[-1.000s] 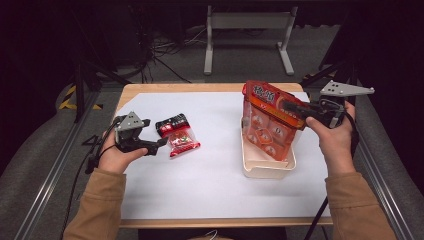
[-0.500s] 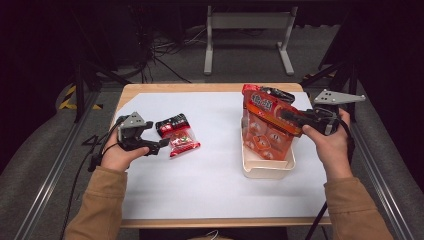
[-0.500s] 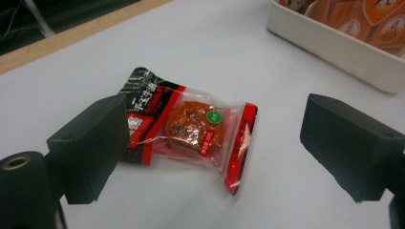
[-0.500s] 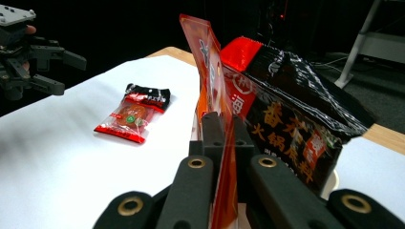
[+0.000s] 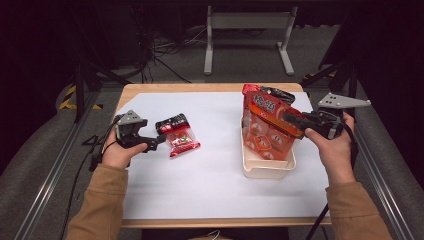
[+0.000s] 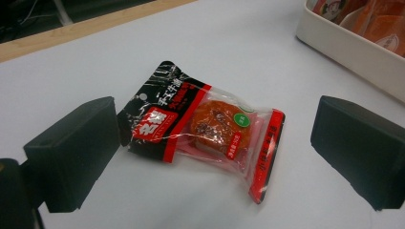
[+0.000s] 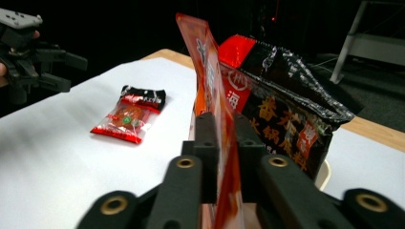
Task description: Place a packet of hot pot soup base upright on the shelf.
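Note:
A small red and black snack packet [image 5: 178, 136] lies flat on the white table sheet [image 5: 200, 180]. My left gripper [image 5: 158, 142] is open just left of it, low over the sheet. In the left gripper view the packet [image 6: 205, 126] lies ahead between the wide-apart jaws of the left gripper [image 6: 215, 152], untouched. My right gripper [image 5: 291, 120] is shut on the top edge of a tall orange bag [image 5: 267, 127], which stands in a cream bin [image 5: 265, 171]. The right gripper view shows the right gripper [image 7: 223, 131] pinching the orange bag [image 7: 204, 62].
A black and red bag [image 7: 282, 105] stands upright in the bin behind the orange one; its top [image 5: 274, 93] shows in the high view. The cream bin's wall [image 6: 344, 47] is to the right of the packet. A metal stand [image 5: 247, 30] is on the floor beyond the table.
My right gripper has come down and slightly left, lowering the orange bag deeper into the bin. The left gripper has barely shifted and stays open by the packet.

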`<state>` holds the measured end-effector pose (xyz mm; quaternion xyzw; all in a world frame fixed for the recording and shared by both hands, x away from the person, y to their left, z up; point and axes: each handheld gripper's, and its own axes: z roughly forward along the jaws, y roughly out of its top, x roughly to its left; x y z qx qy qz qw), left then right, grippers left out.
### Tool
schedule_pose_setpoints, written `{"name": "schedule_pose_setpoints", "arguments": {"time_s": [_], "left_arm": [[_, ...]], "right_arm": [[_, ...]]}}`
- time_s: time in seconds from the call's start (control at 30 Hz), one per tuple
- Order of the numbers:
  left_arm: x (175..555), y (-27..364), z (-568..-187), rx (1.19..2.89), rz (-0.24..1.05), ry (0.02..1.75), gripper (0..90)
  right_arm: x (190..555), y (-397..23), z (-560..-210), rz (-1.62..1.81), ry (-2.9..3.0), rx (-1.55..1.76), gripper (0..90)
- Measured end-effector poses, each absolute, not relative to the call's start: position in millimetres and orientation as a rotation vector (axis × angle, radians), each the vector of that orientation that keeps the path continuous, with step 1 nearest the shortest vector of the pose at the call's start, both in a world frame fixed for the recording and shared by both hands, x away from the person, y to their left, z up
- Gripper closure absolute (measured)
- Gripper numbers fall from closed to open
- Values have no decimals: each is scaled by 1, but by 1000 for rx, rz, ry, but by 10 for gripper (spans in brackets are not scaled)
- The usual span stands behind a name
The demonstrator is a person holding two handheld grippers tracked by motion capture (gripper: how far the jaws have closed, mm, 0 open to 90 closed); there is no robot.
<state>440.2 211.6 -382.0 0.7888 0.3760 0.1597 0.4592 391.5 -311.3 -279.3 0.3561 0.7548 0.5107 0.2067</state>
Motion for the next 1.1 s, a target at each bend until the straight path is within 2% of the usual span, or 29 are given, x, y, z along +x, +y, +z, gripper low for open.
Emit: {"name": "schedule_pose_setpoints", "arguments": {"time_s": [0.07, 0.13, 0.17, 0.2, 0.4, 0.63, 0.8, 1.1], "left_arm": [[441, 214, -382, 1939, 391, 933, 35], [442, 216, -383, 1935, 381, 939, 38], [442, 217, -383, 1937, 381, 941, 38], [442, 217, -383, 1937, 381, 941, 38], [445, 222, -384, 1921, 363, 934, 38], [446, 225, -383, 1900, 365, 906, 36], [446, 225, -383, 1900, 378, 900, 74], [448, 224, -384, 1898, 398, 931, 91]], "right_arm": [[390, -312, -278, 1446, 2082, 996, 709], [387, -314, -276, 1485, 2039, 1029, 565], [385, -316, -275, 1495, 2025, 1030, 522], [385, -316, -275, 1495, 2025, 1030, 522], [370, -326, -270, 1468, 1988, 1011, 376], [355, -337, -268, 1448, 1957, 998, 339], [341, -346, -269, 1419, 1941, 987, 323], [323, -356, -282, 1342, 1942, 980, 317]]}}
